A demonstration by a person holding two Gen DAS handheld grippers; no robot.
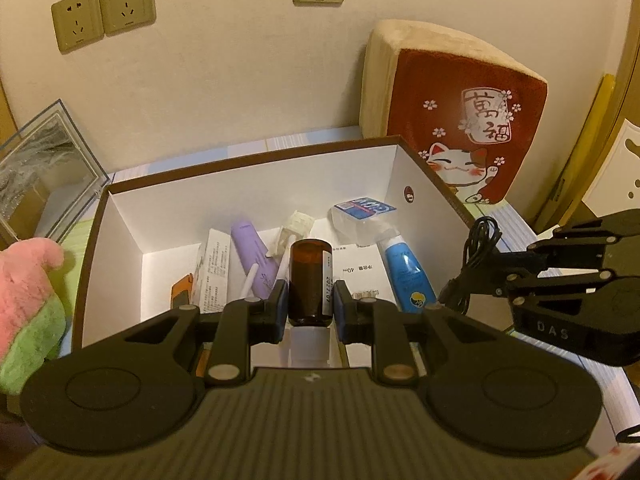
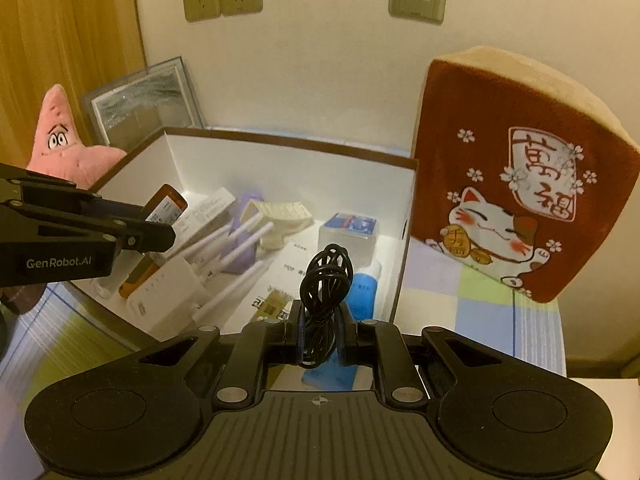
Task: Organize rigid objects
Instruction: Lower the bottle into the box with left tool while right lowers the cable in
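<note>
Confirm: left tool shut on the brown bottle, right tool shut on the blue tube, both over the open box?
Not quite. The right tool is shut on a coiled black cable, as the right wrist view shows; the blue tube lies in the open box beneath it. The left tool is shut on the brown bottle.

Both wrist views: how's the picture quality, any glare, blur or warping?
Left wrist: dim yellowish light, fisheye bends the wall sockets, brown bottle sharp. Right wrist: same warm cast, box interior brightly lit, black cable clear, edges curved and vignetted.

Red cat cushion (image 1: 460, 128) against wall; pink star plush (image 2: 68, 148); wall sockets (image 1: 102, 14).
</note>
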